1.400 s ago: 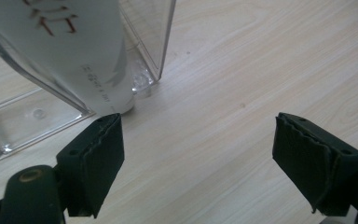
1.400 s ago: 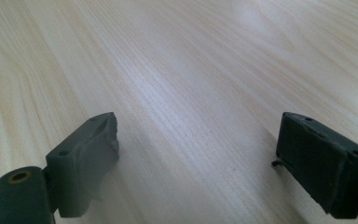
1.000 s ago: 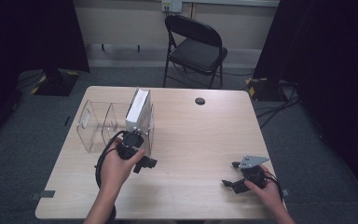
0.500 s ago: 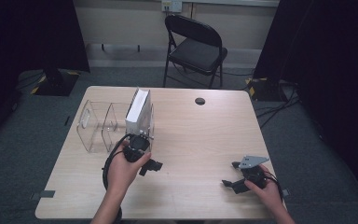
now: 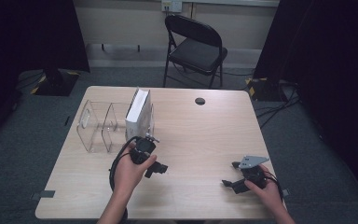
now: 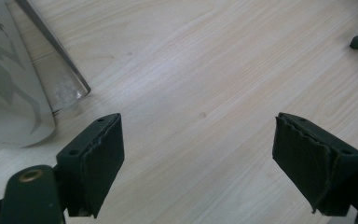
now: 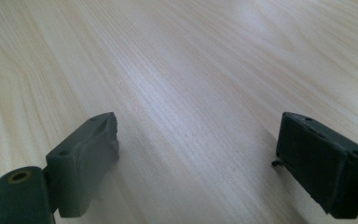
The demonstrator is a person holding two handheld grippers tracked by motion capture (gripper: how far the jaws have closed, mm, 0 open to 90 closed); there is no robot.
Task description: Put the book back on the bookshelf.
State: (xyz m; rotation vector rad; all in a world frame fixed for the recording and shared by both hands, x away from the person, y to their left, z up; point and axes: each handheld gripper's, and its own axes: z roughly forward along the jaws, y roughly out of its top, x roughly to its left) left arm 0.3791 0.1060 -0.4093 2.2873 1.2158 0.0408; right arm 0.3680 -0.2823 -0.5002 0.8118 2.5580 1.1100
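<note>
Although the white box (image 5: 137, 113) carries no lettering you can read from the high view, its shape is plain: a tall, slim, matte carton standing upright in the right-hand compartment of the clear plastic organizer (image 5: 94, 127), whose glossy rounded walls and dividers sit toward nine o'clock on the table (image 5: 200, 140). Your left gripper (image 5: 154, 153) lies just beside that organizer, at about five o'clock from the box, touching neither; in the left gripper view its two black, rubbery pads (image 6: 100, 161) stand wide apart with bare wood grain between them, the clear curved corner and the pale face of the box rising at ten o'clock, where faint grey markings show but cannot be read. Your right gripper (image 5: 235, 175) rests near the table's five o'clock corner, well apart from the box, a grey three-cornered plate on top; its jaws are likewise spread, nothing between them. The tabletop is pale, smooth laminate with a fine streaked grain. A small dark round disc (image 5: 199, 101) sits near twelve o'clock.
</note>
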